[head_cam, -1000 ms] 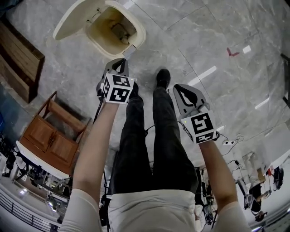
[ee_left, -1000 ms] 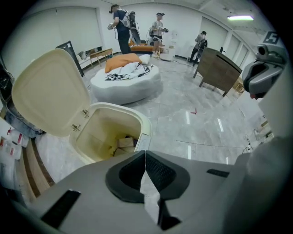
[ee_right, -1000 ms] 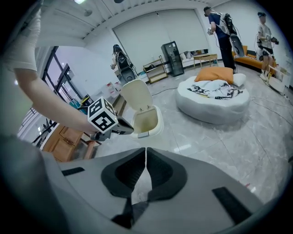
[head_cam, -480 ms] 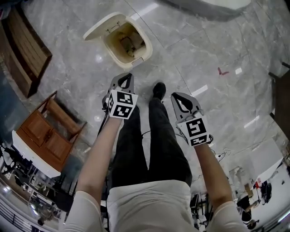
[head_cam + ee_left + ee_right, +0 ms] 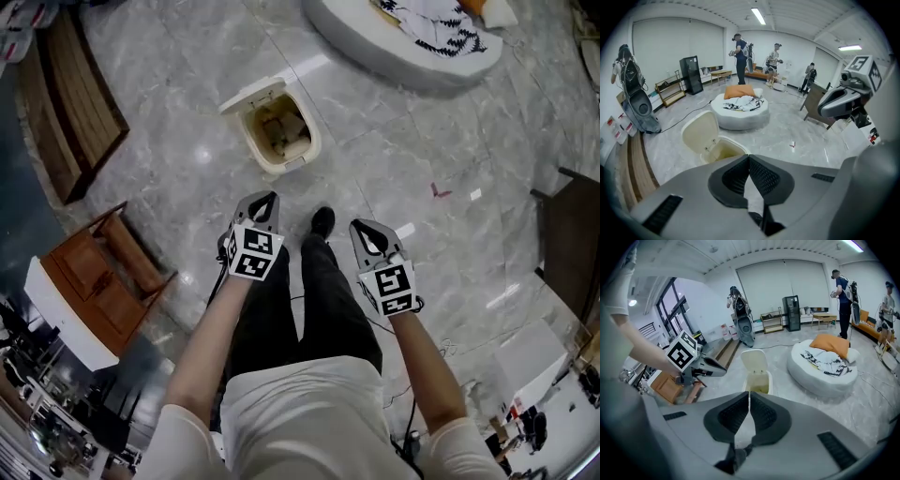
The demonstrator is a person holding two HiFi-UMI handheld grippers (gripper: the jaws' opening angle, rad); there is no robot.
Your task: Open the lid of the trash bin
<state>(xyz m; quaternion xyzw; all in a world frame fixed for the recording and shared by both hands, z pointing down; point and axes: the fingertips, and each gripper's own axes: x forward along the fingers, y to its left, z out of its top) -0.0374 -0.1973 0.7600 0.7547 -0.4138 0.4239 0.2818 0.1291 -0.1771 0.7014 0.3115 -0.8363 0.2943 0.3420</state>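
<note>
Nearest, the person's two forearms reached forward over dark trousers, each hand carrying a gripper above the grey marble floor (image 5: 441,141). The left gripper (image 5: 265,197) and the right gripper (image 5: 360,226) hung level with each other on either side of a black shoe (image 5: 322,221). In each gripper's own view, the fingers (image 5: 764,174) of the left one and the fingers (image 5: 766,414) of the right one were pressed together at the tips, with nothing held between them. A wooden cabinet (image 5: 89,272) stood off to the left. Beyond the grippers and well apart from both, the cream trash bin (image 5: 302,150) stood on the floor, slightly left of the shoe. Its lid (image 5: 251,95) was already swung up and back on the far-left side, leaving the inside exposed. Farther on, to the right, lay a round white bed (image 5: 375,37) with a patterned cloth on top. Several people (image 5: 740,56) stood at the far end of the room.
</note>
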